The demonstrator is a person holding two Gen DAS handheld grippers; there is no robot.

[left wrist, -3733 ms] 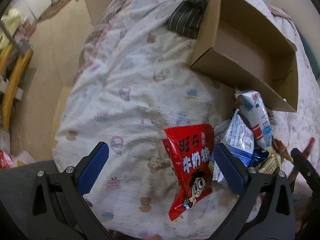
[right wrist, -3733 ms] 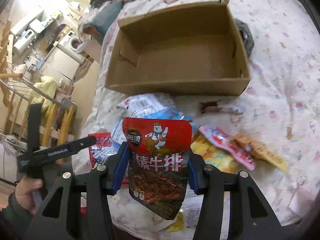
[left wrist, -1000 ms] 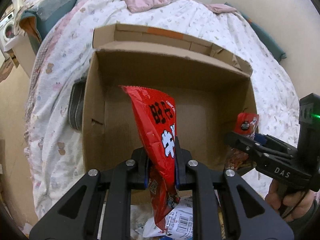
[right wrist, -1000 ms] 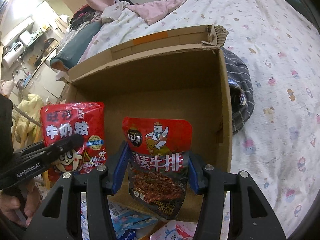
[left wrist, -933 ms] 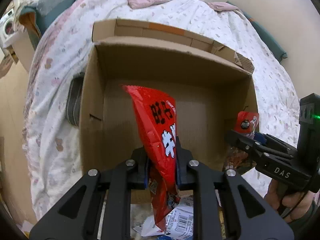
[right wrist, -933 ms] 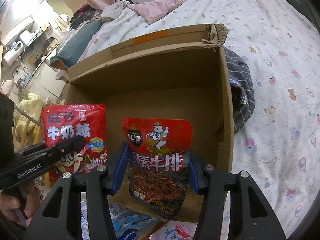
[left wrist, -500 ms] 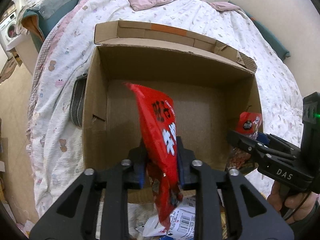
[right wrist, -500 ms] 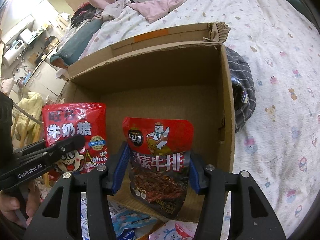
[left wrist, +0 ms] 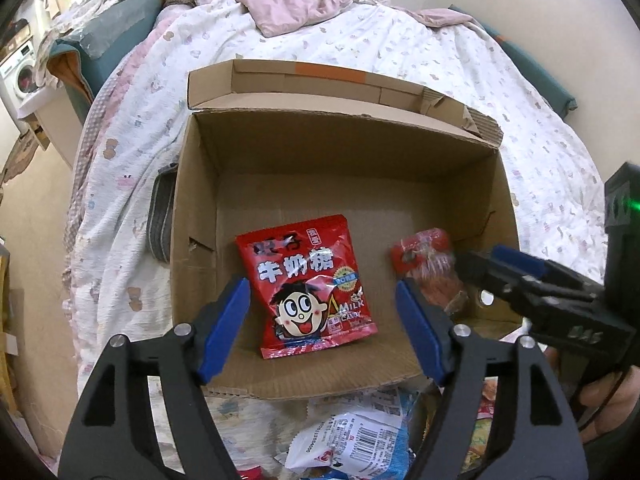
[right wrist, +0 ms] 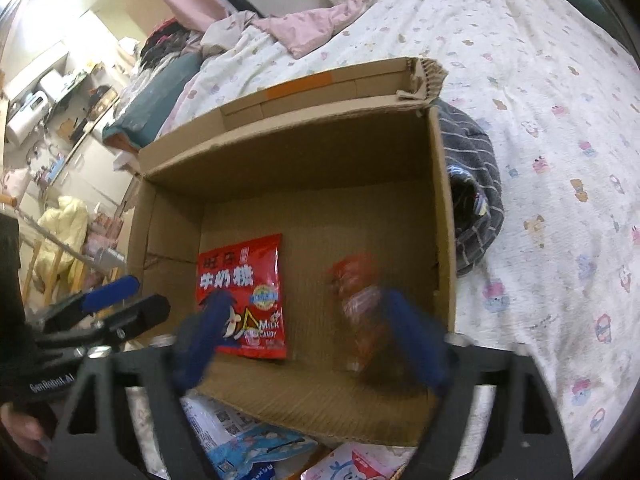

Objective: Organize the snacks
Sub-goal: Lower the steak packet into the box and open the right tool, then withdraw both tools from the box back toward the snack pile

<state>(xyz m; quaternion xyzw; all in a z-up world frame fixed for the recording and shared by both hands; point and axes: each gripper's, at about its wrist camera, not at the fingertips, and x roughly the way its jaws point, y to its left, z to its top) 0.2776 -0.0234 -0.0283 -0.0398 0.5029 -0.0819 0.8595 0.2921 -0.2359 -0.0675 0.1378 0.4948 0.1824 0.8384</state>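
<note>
An open cardboard box [left wrist: 505, 200] [right wrist: 442, 216] lies on the bed. A red milk candy bag [left wrist: 308, 284] [right wrist: 244, 296] lies flat on its floor. My left gripper [left wrist: 322, 322] is open and empty just above the bag at the box's near edge. A red beef snack pouch [right wrist: 360, 312] [left wrist: 430, 268] is blurred inside the box on the right. My right gripper [right wrist: 308, 344] is open, its blue pads blurred, and the pouch is free between them.
Several loose snack packets [left wrist: 352, 444] [right wrist: 248, 444] lie on the bedsheet in front of the box. A dark striped cloth [right wrist: 474, 200] lies against the box's right side. Pink bedding [left wrist: 304, 4] is piled at the head of the bed.
Both grippers have opened. The milk candy bag dropped from my left gripper onto the box floor. The beef pouch has left my right gripper and is falling into the box.
</note>
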